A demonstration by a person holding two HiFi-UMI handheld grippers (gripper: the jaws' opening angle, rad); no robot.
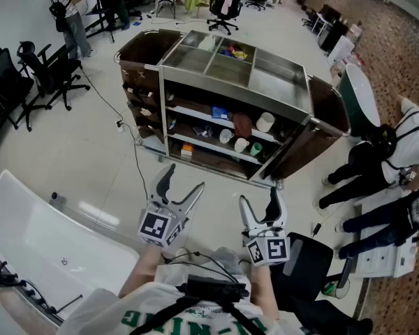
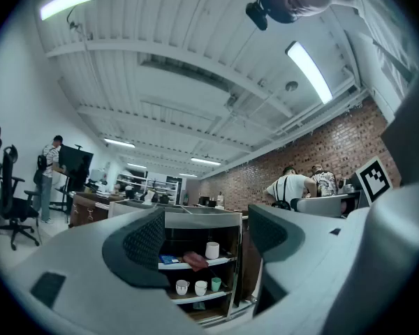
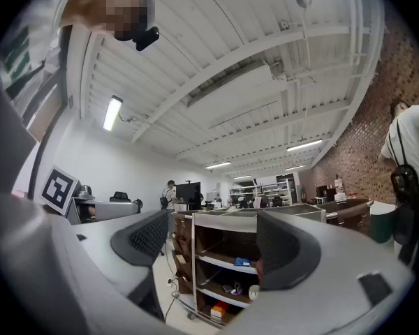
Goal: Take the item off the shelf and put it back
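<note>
Both the left gripper and the right gripper hold their jaws spread apart, empty and touching nothing, aimed at the shelf cart. On its upper shelf, well apart from both, a white cup stands upright beside a brown item; which one the task means cannot be told.

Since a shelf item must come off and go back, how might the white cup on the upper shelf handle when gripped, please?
The white cup looks rigid and smooth, so it may slip. Standing upright, taller than wide, it could tip if nudged. Possibly ceramic, hence fragile.
</note>
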